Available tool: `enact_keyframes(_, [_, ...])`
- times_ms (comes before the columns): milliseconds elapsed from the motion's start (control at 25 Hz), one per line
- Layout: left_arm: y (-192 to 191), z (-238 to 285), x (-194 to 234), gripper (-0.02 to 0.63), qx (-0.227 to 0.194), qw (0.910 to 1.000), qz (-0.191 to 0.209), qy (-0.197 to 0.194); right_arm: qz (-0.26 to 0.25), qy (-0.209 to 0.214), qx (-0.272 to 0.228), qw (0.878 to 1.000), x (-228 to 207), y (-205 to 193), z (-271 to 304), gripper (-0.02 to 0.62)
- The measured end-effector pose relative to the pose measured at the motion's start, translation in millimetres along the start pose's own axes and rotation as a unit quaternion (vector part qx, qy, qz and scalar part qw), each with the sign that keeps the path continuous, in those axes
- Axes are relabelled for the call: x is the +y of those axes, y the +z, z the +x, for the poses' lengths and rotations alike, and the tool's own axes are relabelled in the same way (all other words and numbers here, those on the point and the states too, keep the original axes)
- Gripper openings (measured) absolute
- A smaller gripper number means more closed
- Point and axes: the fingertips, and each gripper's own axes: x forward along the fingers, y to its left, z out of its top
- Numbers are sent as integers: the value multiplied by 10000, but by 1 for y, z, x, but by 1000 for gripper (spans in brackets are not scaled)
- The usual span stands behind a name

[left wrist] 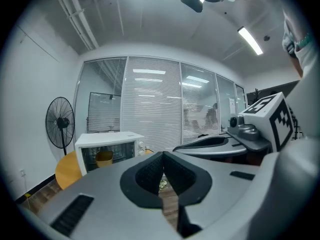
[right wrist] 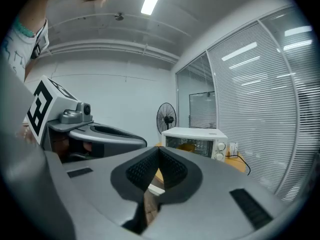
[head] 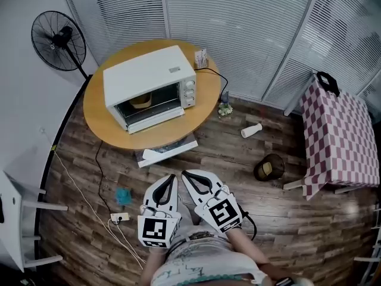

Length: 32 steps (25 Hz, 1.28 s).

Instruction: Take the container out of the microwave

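Observation:
A white microwave (head: 149,76) stands on a round wooden table (head: 104,121). A yellow container (head: 141,102) shows inside it through the glass door. My left gripper (head: 172,177) and right gripper (head: 186,173) hover side by side over the floor, well short of the table, both pointing toward it. In the left gripper view, the left gripper (left wrist: 163,156) has its jaws shut on nothing, with the microwave (left wrist: 107,146) and container (left wrist: 104,158) far ahead at the left. The right gripper (right wrist: 159,151) is also shut and empty, with the microwave (right wrist: 195,139) ahead.
A standing fan (head: 59,40) is left of the table. On the wooden floor lie a white bottle (head: 251,130), a round bin (head: 269,167), a power strip (head: 119,217) with cables, and a white board (head: 166,151) under the table's edge. A checked-cloth table (head: 339,136) stands at the right.

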Motion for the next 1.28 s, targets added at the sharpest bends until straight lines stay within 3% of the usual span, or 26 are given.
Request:
enact_keyframes(560, [12,60,79,14,70,9992,83,-386,-27,-405,-62,9992,-44,16,89,-8])
enact_keyframes(1280, [5,64,156,14,120,9986,23,-508,-16,-407,6,9992,-25,26,170,-8])
